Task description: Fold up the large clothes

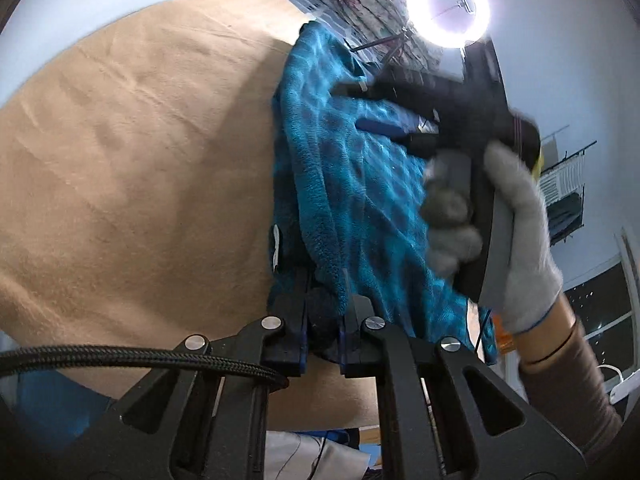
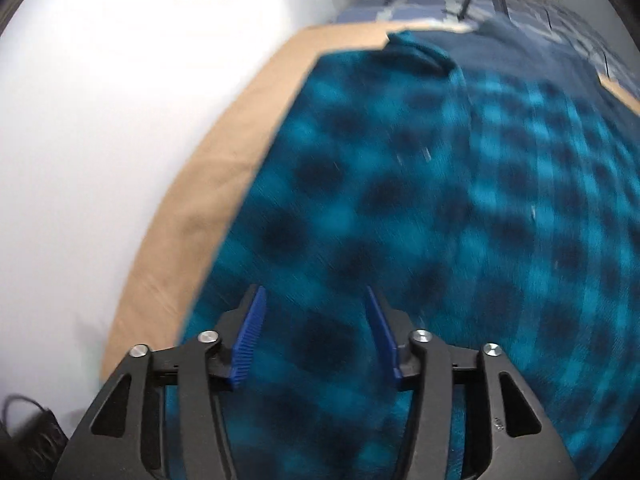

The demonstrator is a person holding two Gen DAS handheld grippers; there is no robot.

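Pale walls and a ring light [image 1: 448, 6] are seen behind a tan sheet [image 1: 132, 152], on which the teal fleece garment [image 2: 400, 208] is spread, its long axis running away from both cameras. A bunched edge of it is pinched between the closed jaws of the left gripper [image 1: 325, 308]. The right gripper [image 2: 314, 332], held by a gloved hand [image 1: 516, 224], hovers directly over the fleece, jaws apart, nothing between them. No containers are seen

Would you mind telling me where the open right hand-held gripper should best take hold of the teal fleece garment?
Probably the garment's straight left edge, where it lies flat along the tan cover. Bring the right hand-held gripper in from the cover side, one jaw sliding under, since the flat middle offers no fold to pinch.
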